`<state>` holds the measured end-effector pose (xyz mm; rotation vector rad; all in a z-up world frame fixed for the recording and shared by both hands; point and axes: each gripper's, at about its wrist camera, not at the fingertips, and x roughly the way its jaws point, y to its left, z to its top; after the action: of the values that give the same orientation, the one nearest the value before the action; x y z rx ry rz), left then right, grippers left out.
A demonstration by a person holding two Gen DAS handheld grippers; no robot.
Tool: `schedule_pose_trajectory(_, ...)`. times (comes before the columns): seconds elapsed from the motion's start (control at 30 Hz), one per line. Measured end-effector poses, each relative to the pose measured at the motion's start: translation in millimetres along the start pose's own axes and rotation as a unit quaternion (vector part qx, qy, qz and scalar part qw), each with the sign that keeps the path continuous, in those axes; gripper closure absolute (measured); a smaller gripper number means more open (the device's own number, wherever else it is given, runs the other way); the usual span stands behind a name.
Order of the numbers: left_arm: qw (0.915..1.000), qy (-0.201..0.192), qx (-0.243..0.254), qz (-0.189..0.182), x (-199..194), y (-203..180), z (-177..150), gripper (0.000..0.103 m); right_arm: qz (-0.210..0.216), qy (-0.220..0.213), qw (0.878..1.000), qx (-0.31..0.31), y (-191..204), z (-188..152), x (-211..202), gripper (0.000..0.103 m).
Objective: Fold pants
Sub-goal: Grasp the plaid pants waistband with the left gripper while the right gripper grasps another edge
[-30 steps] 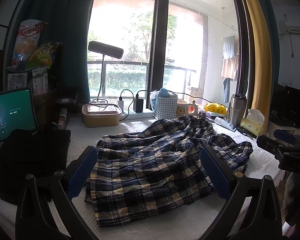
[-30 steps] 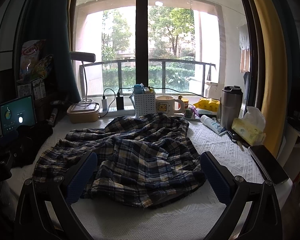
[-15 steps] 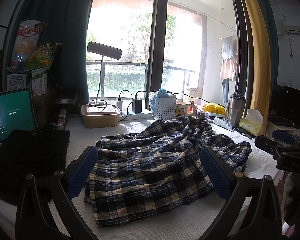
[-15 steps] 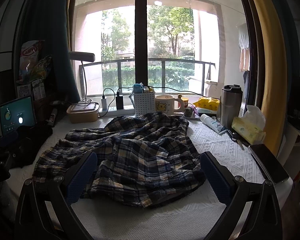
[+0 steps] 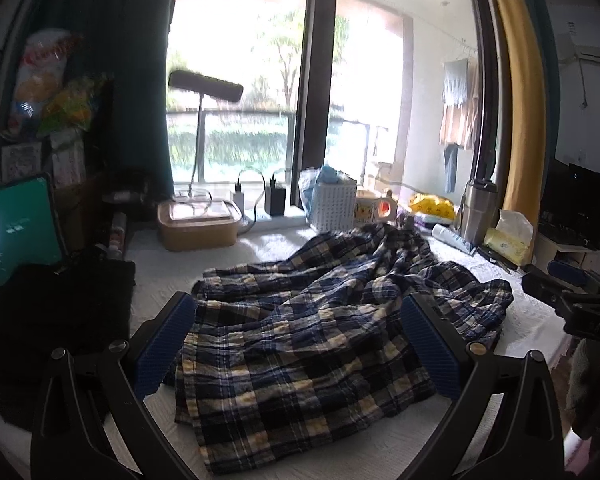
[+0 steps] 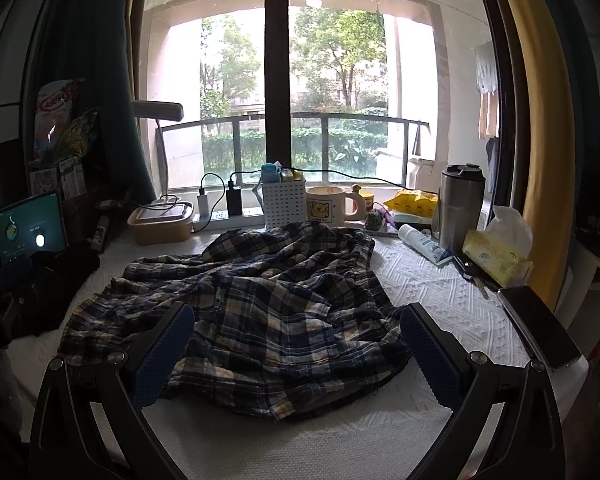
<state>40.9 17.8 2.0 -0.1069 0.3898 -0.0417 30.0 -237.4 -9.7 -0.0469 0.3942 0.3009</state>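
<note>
Blue, white and yellow plaid pants (image 5: 300, 336) (image 6: 256, 304) lie crumpled and rumpled on a white textured table cover (image 6: 440, 296). My left gripper (image 5: 298, 340) hovers over their near left part, open, with nothing between its blue pads. My right gripper (image 6: 296, 348) hangs open above the near right part of the pants, also holding nothing. The right gripper's body shows at the right edge of the left wrist view (image 5: 572, 304).
A black garment (image 5: 52, 320) and a lit tablet (image 5: 12, 232) sit at the left. Along the window stand a tan box (image 6: 160, 222), a white basket (image 6: 284, 204), a mug (image 6: 328, 208), a steel tumbler (image 6: 460, 204), a tissue pack (image 6: 496, 252) and a phone (image 6: 540, 328).
The left wrist view has shifted slightly, with the pants sitting a little lower and nearer in it. The right gripper and the pants themselves have not moved.
</note>
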Motion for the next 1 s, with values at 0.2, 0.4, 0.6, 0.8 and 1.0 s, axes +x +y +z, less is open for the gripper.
schedule_pose_trajectory(0.2,0.9971,0.071,0.029,0.007,61.4,27.6,21.1,0.001,0.032,0.041,0.999,0.016,-34.6,20.1,45.7,0.0)
schedule_pose_trajectory(0.4,0.9903,0.131,0.044,0.011,127.2,59.9,35.0,0.002,0.024,0.053,0.998,-0.008,-68.3,50.1,93.7,0.0)
schedule_pose_trajectory(0.6,0.9754,0.21,0.066,0.005,187.7,84.8,32.0,0.005,0.02,0.076,0.996,-0.038,-91.8,81.1,147.4,0.002)
schedule_pose_trajectory(0.8,0.9658,0.255,0.041,-0.016,221.0,97.6,24.7,0.024,0.024,0.122,0.989,-0.074,-105.1,91.4,204.5,0.011)
schedule_pose_trajectory(1.0,0.9608,0.271,0.06,-0.01,235.4,90.6,10.9,0.077,0.048,0.192,0.978,-0.06,-125.1,82.7,275.7,0.025)
